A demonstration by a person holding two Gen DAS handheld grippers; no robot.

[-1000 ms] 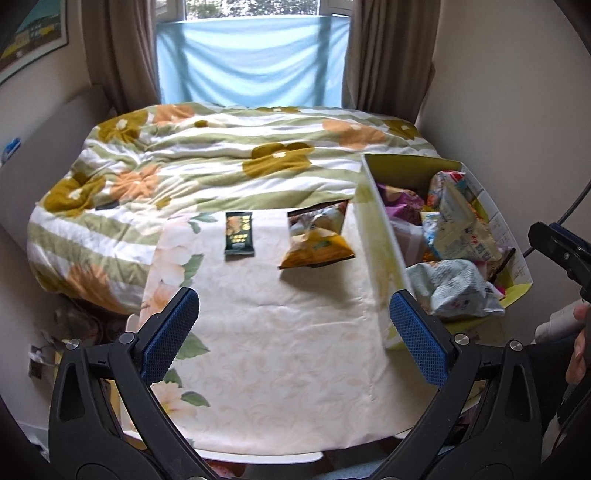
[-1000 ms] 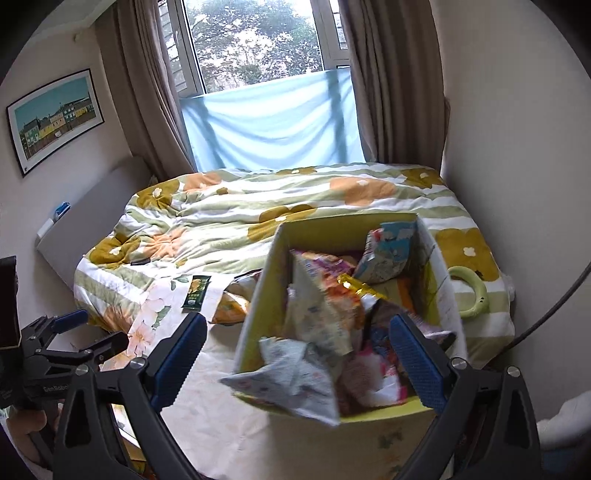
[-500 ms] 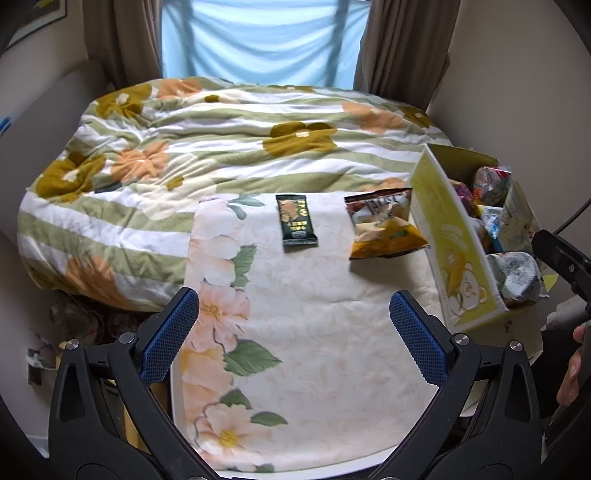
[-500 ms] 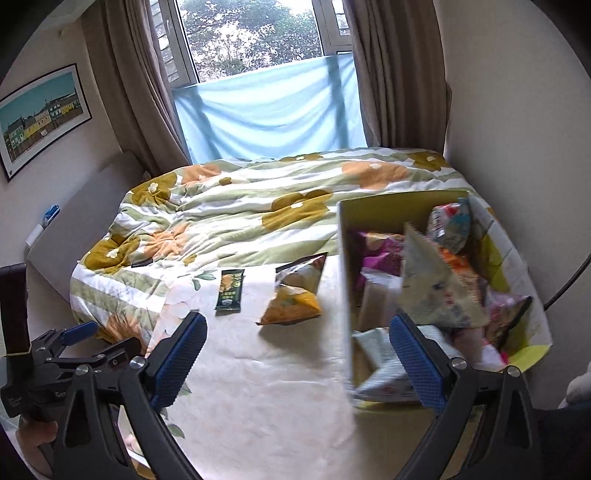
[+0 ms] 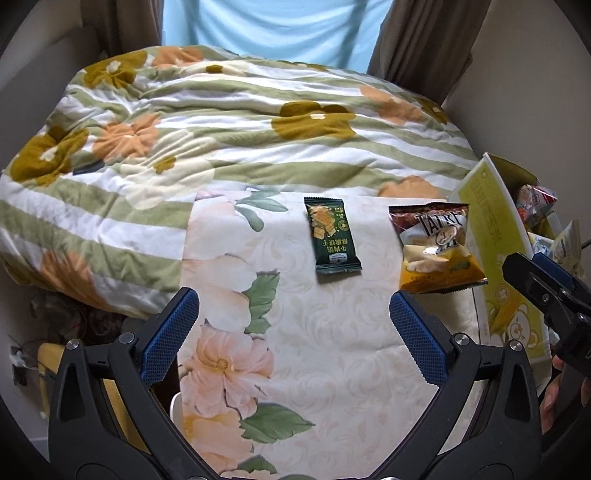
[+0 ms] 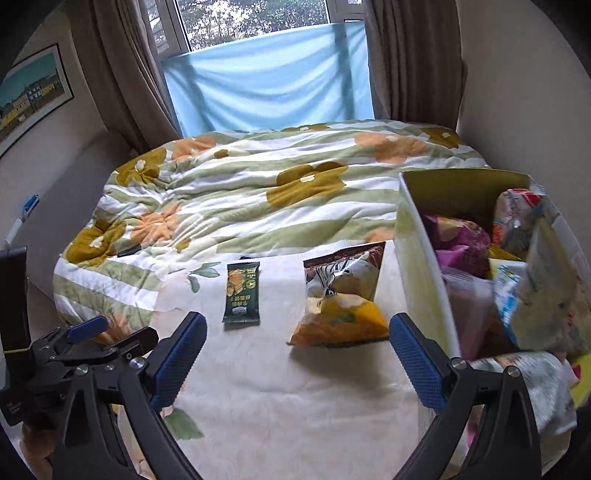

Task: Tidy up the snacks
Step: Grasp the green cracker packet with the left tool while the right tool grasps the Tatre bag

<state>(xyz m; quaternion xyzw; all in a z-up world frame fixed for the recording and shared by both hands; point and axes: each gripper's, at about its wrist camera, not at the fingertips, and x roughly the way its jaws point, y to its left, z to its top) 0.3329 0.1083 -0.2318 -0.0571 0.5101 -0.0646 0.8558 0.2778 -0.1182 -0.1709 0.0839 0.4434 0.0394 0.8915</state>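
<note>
Right wrist view: floral tablecloth (image 6: 295,406) fronts a flowered quilt (image 6: 258,192) below a curtained window (image 6: 258,22); left gripper (image 5: 293,325) and right gripper (image 6: 297,345) both gape empty.

Glossy foil snack packets (image 5: 436,247); matt cardboard box (image 6: 424,266); soft quilted cloth duvet (image 5: 229,122); tongs' textured blue pads (image 5: 170,339).

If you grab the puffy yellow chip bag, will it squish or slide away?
The yellow chip bag looks puffed with air, so it would probably squish and feel light. Its shiny film may slip between the pads. Lying alone on the smooth tablecloth, it would likely slide if nudged.
</note>
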